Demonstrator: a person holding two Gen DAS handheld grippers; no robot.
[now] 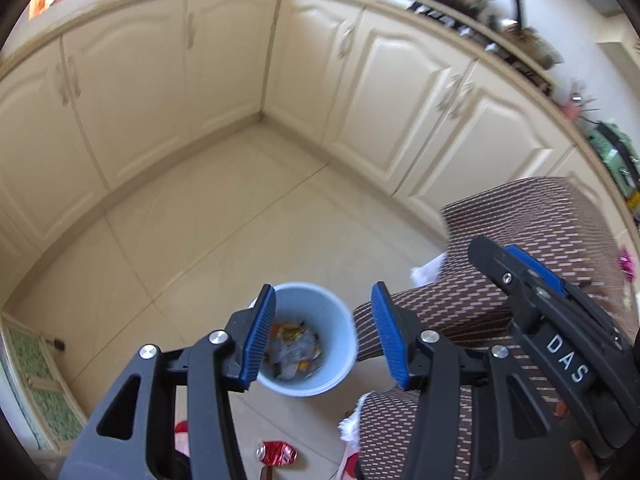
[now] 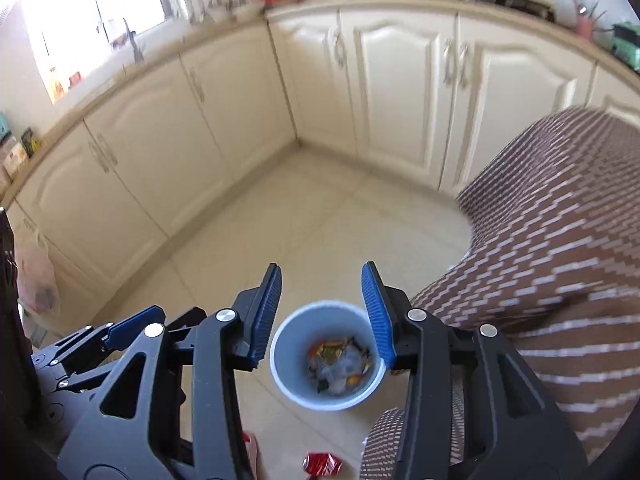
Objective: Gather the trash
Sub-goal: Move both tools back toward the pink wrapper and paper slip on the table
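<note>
Item: red wrapper point(image 1: 277, 453) lying crumpled on near floor, just short of blue bin point(image 1: 308, 340) | Handling: light, crinkly, slippery; pinching raised fold | left tongs point(image 1: 323, 336), right tongs point(image 2: 322, 312): both gaping, carrying nothing

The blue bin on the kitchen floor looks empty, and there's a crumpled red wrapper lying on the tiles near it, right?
Not quite: the blue bin is not empty. The right wrist view looks straight into it and shows wrappers at the bottom. The crumpled red wrapper does lie on the tiles near it.
</note>
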